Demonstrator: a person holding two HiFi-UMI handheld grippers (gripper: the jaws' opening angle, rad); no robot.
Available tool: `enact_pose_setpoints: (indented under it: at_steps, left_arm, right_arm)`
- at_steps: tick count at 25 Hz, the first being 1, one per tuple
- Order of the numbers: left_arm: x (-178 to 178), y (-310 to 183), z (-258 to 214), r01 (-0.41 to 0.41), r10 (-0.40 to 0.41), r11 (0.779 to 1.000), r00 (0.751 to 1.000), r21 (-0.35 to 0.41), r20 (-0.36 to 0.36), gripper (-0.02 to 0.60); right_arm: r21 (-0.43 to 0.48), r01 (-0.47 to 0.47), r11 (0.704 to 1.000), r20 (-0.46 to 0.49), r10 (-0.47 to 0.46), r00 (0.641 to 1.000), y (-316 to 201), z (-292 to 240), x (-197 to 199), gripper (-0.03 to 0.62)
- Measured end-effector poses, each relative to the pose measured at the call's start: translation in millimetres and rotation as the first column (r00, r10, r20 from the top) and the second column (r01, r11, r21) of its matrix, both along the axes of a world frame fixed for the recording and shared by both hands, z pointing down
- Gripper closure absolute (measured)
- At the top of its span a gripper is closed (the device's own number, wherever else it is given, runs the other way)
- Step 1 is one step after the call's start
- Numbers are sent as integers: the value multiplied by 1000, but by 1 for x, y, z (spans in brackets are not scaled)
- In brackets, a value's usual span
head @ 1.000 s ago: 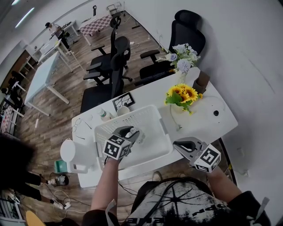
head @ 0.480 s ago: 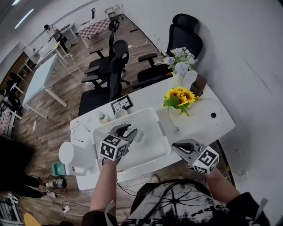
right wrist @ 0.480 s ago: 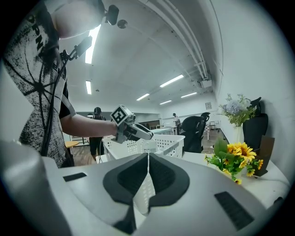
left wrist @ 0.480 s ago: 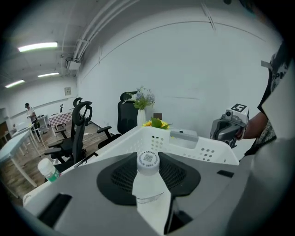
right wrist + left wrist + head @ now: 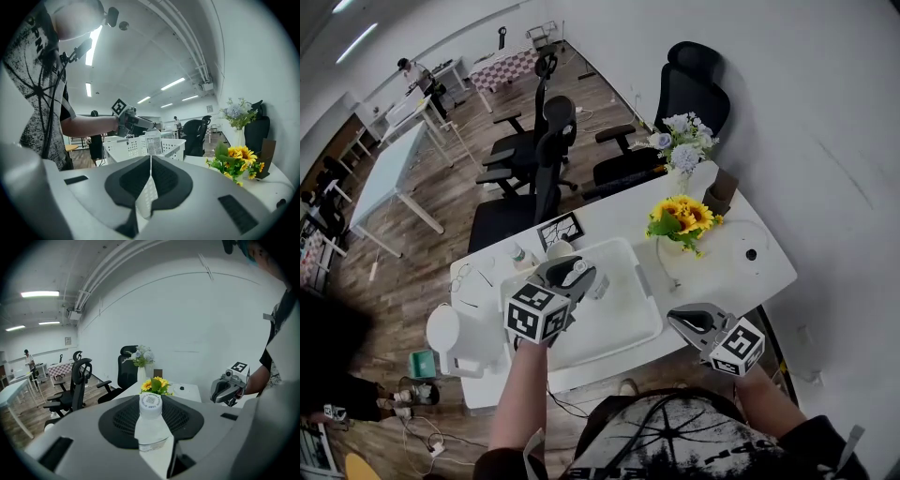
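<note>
My left gripper (image 5: 569, 277) is shut on a clear plastic bottle (image 5: 151, 426) with a white cap, held upright between the jaws. In the head view the gripper and bottle (image 5: 597, 284) hang above a white perforated basket (image 5: 623, 328) on the white table (image 5: 727, 277). The right gripper view shows the bottle (image 5: 153, 143) raised above the basket (image 5: 129, 148). My right gripper (image 5: 692, 322) is shut with nothing in it, near the table's front edge to the right of the basket. Its jaws meet in a thin line (image 5: 150, 164).
A vase of sunflowers (image 5: 684, 217) and a vase of pale flowers (image 5: 682, 141) stand at the table's far right. A printed marker card (image 5: 562, 230), a small bottle (image 5: 517, 253) and a white jug (image 5: 450, 337) lie left of the basket. Black office chairs (image 5: 539, 155) stand beyond.
The left gripper has risen with the bottle: the basket rim has dropped out of the left gripper view. The right gripper has barely moved.
</note>
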State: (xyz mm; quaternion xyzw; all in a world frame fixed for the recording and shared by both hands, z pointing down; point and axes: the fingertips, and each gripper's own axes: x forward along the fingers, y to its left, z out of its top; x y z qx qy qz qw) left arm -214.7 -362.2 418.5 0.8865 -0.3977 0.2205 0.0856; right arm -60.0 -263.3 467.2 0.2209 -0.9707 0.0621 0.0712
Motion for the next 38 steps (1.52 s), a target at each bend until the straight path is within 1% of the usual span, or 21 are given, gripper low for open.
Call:
enact_pose_setpoints:
  at_steps: [5,12,17,22,25,31,34,38]
  left_arm:
    - [8,0,-31,-23,24,999,999,46,-28,433]
    - [28,1,-76,-85,92,992,993,98,-74,433]
    - [48,0,-108,-140,154,979,984,149,-87,433]
    - [76,0,-134,-219,242,959,964,180,-114,433]
    - [93,-3,-141,-255,281,949,951,186,-131,433]
    - [138,-3,-137,-326,352,927,926,184,-138,434]
    - [162,-1,-135,-354,380,918,914,179,-142,434]
    - [190,0,-131,-371,398,912,905,177,-153,434]
  right_arm:
    - [12,-17,1000,6,17,1000,-2,-6,3,569]
    - [19,-33,999,2,33,999,2,-11,8,569]
    - [35,-62,998,1,62,998,4,-15,13,569]
    - [36,-131,991,17,131,991,9,-18,24,569]
    - [37,-178,983,26,177,984,11,-18,33,569]
    - [25,-256,966,33,255,966,20,-15,56,569]
    - [21,-279,960,26,278,960,21,-13,70,569]
    - [14,-295,956,19,294,956,24,-13,90,569]
